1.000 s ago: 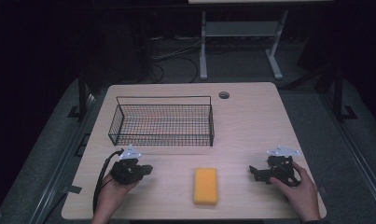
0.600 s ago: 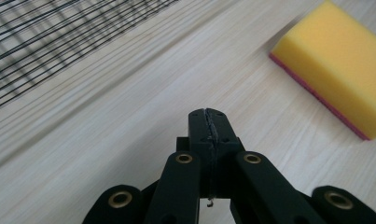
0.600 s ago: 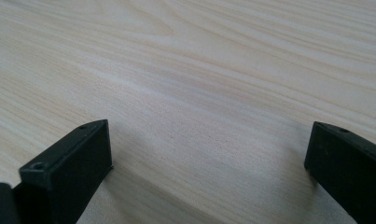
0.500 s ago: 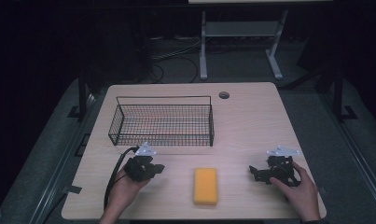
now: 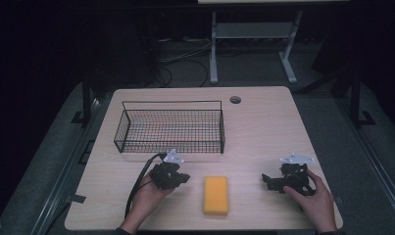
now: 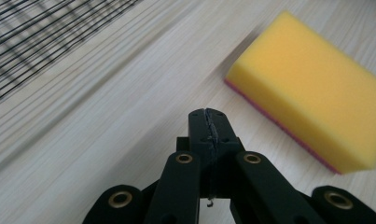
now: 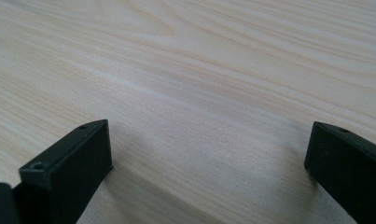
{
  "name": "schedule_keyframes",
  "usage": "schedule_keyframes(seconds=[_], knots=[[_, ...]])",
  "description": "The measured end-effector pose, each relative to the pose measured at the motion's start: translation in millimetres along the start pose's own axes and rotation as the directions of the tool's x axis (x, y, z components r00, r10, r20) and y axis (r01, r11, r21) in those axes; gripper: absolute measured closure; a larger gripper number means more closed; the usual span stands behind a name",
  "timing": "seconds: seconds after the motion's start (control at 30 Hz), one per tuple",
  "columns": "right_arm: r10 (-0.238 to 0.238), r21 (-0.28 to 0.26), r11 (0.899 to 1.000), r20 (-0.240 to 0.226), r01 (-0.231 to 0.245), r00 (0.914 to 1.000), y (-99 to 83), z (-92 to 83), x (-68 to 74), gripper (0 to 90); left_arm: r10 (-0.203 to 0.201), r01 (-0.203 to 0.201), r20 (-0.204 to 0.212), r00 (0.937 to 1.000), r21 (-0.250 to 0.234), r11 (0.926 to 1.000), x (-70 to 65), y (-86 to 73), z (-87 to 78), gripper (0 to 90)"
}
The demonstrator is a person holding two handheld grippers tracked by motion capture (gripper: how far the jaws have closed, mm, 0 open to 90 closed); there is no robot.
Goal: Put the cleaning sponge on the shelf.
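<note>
Pale wood table (image 5: 263, 122) carries a wire basket (image 5: 170, 129) (dark floor all round). Near its front edge lies the yellow sponge (image 5: 215, 195), just beside the left gripper (image 5: 184, 178), jaws pressed together; the right gripper (image 5: 267, 181) rests wide apart, holding nothing.

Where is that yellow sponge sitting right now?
In the high view the yellow sponge lies flat on the table near its front edge, between the left gripper and the right gripper, in front of the wire basket.

Yellow sponge (image 5: 215, 195) with pink underside, flat on the table's near edge.
</note>
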State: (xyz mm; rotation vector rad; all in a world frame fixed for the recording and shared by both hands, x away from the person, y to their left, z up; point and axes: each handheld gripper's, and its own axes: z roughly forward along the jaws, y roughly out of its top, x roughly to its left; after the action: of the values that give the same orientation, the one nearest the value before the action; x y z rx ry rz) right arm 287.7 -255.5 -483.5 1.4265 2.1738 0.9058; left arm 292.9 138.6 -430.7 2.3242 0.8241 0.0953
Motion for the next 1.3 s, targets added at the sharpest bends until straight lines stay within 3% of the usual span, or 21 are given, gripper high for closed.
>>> schedule_keyframes(seconds=[0.33, 0.57, 1.07, 1.3], knots=[[-0.002, -0.001, 1.000, 0.000, 0.002, 1.0000, 0.0, 0.0, -0.2, 0.0, 0.043, -0.044, 0.038, 0.9984, 0.023, 0.9988, -12.4, 13.4, 21.1, 89.7], [-0.002, -0.001, 1.000, 0.000, 0.002, 1.0000, -0.1, 0.0, -0.2, 0.0, 0.051, -0.053, 0.050, 0.9974, 0.036, 0.9979, -17.1, 17.7, 30.3, 89.7], [-0.001, 0.000, 1.000, 0.000, 0.001, 1.0000, -0.1, -0.1, 0.1, 0.0, 0.063, -0.066, 0.076, 0.9952, 0.043, 0.9969, -14.8, 34.0, 47.3, 89.7], [-0.001, 0.000, 1.000, 0.000, 0.001, 1.0000, -0.1, -0.1, 0.1, 0.0, 0.063, -0.066, 0.069, 0.9956, 0.040, 0.9970, -14.2, 39.0, 50.3, 89.7]])
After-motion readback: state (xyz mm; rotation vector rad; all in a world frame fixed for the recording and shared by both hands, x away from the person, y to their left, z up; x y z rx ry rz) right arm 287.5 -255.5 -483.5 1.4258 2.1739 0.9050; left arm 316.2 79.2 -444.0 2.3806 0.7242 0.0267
